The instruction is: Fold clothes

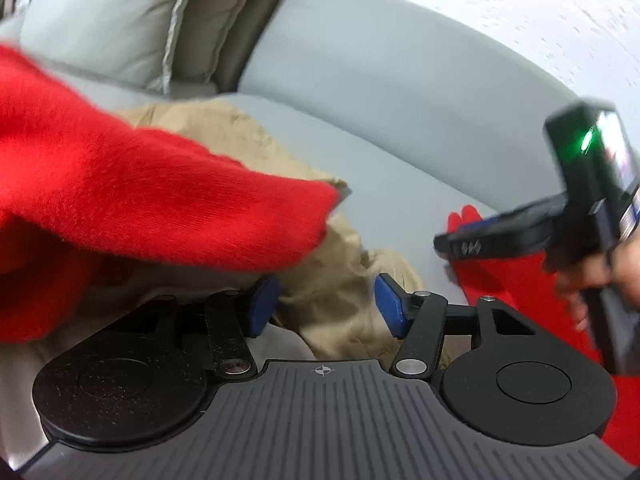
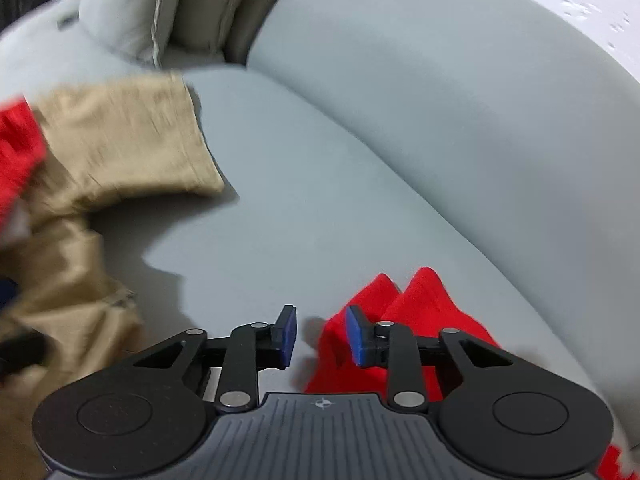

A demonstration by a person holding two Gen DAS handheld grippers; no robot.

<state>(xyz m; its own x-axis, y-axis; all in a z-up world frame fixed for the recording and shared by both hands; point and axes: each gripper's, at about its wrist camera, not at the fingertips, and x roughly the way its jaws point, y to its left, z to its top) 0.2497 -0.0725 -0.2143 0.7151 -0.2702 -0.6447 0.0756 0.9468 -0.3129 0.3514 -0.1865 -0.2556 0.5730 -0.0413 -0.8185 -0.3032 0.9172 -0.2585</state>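
The left gripper points steeply downward, its blue pads well apart with nothing pressed between them. The right gripper also tilts downward, jaws narrowly parted. In the left wrist view it sits at three o'clock, gripped by a hand.

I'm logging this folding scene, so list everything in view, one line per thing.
red fuzzy garment: one, bright red, draped across the left of the left wrist view; more red cloth lies by the right claw, whether the same piece cannot be told
tan trousers: one, khaki, crumpled on the sofa seat at left
sofa: one, pale grey, curved seat and backrest under the clothes
cushions: at least two, light grey and taupe, against the backrest at upper left
left claw: black with blue pads, open over the trousers, nothing between the pads
right claw: black with blue pads, a gap shows between them, beside the red cloth
hand: one, holding the right claw's handle
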